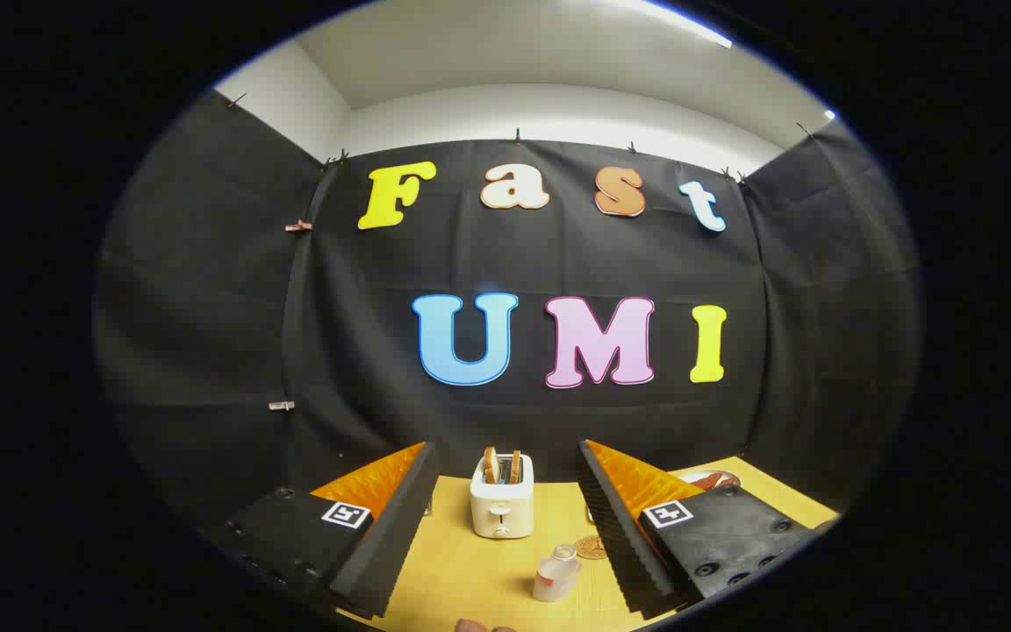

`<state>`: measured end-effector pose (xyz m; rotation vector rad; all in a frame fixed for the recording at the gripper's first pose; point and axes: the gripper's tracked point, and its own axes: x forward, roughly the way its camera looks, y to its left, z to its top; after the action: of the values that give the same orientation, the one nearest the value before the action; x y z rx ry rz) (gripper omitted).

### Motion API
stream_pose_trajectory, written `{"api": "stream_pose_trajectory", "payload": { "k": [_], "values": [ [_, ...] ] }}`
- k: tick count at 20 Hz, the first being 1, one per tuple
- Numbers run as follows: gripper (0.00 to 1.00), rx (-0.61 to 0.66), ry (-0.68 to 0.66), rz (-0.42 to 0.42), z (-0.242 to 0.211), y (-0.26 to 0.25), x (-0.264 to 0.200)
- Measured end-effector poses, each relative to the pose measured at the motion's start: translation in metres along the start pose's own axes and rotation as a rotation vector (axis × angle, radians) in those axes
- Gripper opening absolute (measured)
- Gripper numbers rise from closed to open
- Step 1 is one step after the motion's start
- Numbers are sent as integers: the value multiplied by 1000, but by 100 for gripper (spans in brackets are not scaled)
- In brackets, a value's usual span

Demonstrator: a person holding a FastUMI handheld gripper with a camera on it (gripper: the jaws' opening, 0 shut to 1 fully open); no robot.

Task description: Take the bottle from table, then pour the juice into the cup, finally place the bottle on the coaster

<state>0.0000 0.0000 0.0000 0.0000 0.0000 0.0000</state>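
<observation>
A small clear bottle (555,573) with a little reddish juice stands on the yellow table (470,570), between my two fingers and nearer the right one. My gripper (505,474) is open and wide, holding nothing, raised above the table. A round brown coaster (591,548) lies just behind the bottle, partly hidden by the right finger (624,527). Something small and glassy (428,506) peeks out behind the left finger; I cannot tell what it is.
A white toaster (502,507) with two slices of bread stands at the back of the table, between the fingers. A plate with food (709,479) sits at the far right. A fingertip of a person's hand (479,626) shows at the near edge.
</observation>
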Motion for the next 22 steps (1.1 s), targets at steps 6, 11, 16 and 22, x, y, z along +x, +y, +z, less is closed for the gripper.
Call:
{"api": "stream_pose_trajectory", "payload": {
  "k": [6, 11, 16, 22],
  "values": [
    [96, -5, -2, -52, -5, -16, -3],
    [96, -7, 13, -62, -11, -21, 1],
    [97, 17, -4, -79, -11, -27, 4],
    [96, 1, -12, -101, -18, -37, 7]
  ]
}}
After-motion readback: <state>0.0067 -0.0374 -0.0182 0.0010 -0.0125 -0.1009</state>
